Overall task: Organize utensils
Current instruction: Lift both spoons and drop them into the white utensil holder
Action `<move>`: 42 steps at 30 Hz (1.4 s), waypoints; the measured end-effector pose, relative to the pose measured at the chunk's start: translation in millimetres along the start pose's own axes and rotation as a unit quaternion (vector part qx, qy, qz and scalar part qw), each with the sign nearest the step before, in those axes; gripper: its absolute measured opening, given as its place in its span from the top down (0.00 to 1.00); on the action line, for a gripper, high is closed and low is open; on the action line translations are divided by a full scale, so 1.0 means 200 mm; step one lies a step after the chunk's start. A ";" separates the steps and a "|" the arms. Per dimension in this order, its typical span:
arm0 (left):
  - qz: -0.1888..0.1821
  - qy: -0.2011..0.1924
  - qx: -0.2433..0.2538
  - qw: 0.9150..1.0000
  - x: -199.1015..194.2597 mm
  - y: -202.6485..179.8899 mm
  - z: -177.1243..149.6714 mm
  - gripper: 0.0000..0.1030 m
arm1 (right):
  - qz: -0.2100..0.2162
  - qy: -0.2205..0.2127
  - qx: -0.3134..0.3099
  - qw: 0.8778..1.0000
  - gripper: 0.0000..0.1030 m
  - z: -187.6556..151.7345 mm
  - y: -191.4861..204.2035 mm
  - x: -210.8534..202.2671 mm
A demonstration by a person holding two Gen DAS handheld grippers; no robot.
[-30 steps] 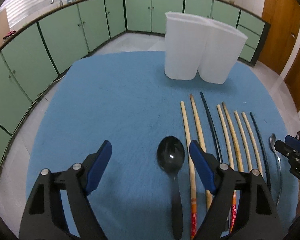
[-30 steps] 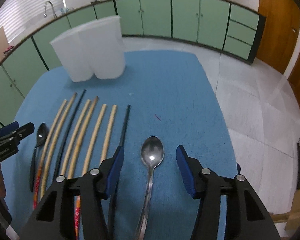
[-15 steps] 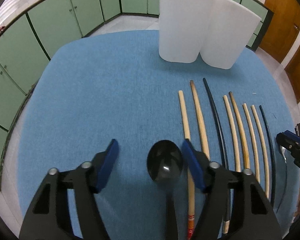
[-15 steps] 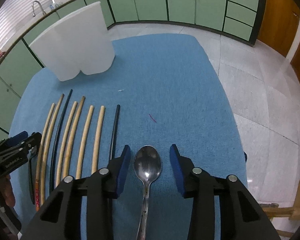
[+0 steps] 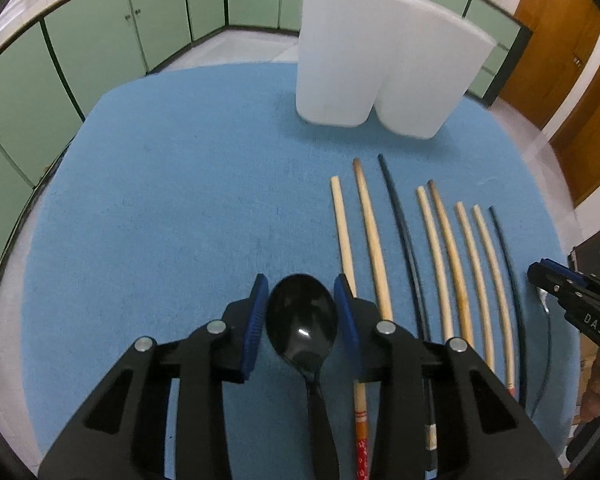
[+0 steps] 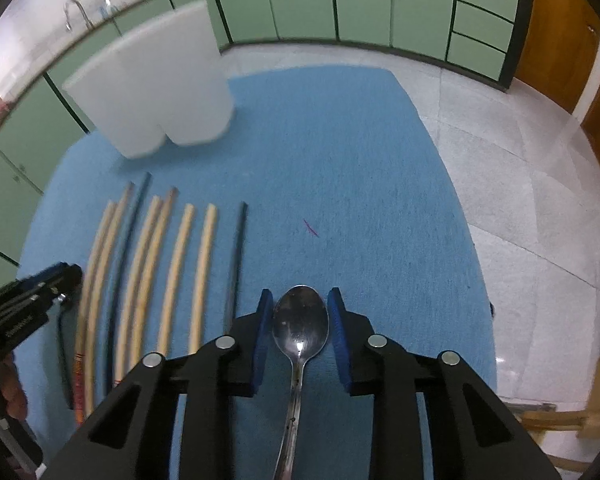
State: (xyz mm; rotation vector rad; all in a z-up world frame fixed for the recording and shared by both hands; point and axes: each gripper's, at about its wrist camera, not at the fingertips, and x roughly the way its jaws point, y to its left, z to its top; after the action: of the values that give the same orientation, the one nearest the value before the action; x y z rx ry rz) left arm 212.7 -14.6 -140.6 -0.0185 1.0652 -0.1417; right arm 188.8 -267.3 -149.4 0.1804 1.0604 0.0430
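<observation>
Left wrist view: left gripper (image 5: 301, 312) straddles the bowl of a glossy black plastic spoon (image 5: 302, 326) lying on the blue cloth-covered table (image 5: 160, 200); pads flank it closely, contact uncertain. Right gripper (image 6: 300, 320) brackets a shiny steel spoon (image 6: 300, 326) likewise, narrowly spread, perhaps touching. Row of pale bamboo and dark chopsticks (image 5: 432, 248) lies untouched. Twin white plastic holder (image 5: 384, 64) stands behind; contents hidden. Judgement: sorting barely begun, everything left.

Cabinets: green base units (image 5: 100, 48), dark-framed
Floor: pale speckled tiles (image 6: 520, 184)
Door: brown wood (image 5: 556, 40)
Faucet: chrome (image 6: 76, 10)
</observation>
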 end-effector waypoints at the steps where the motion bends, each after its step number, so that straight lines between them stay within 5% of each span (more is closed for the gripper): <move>1: -0.005 -0.010 -0.001 1.000 -0.02 0.02 0.01 0.68 | 0.007 -0.016 -0.002 1.000 0.73 -0.01 0.01 -0.03; 9: -0.023 -0.136 -0.017 0.990 -0.29 0.05 -0.03 0.69 | 0.017 -0.128 -0.026 0.991 0.73 0.00 0.06 -0.29; 20: -0.024 -0.216 -0.018 0.976 -0.48 0.05 0.06 0.69 | 0.037 -0.202 -0.045 0.978 0.73 0.14 0.12 -0.45; 33: -0.030 -0.338 -0.005 0.941 -0.65 -0.08 0.56 0.69 | 0.060 -0.326 -0.074 0.940 0.73 0.69 0.33 -0.65; 42: -0.013 -0.391 0.000 0.920 -0.50 -0.21 0.88 0.69 | 0.042 -0.374 -0.083 0.923 0.73 0.97 0.50 -0.47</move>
State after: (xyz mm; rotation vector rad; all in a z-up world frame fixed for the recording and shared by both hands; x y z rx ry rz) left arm 314.4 -53.8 35.2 -0.0824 0.2625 -0.1411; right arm 317.5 -205.5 41.4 0.0745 0.2809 0.1295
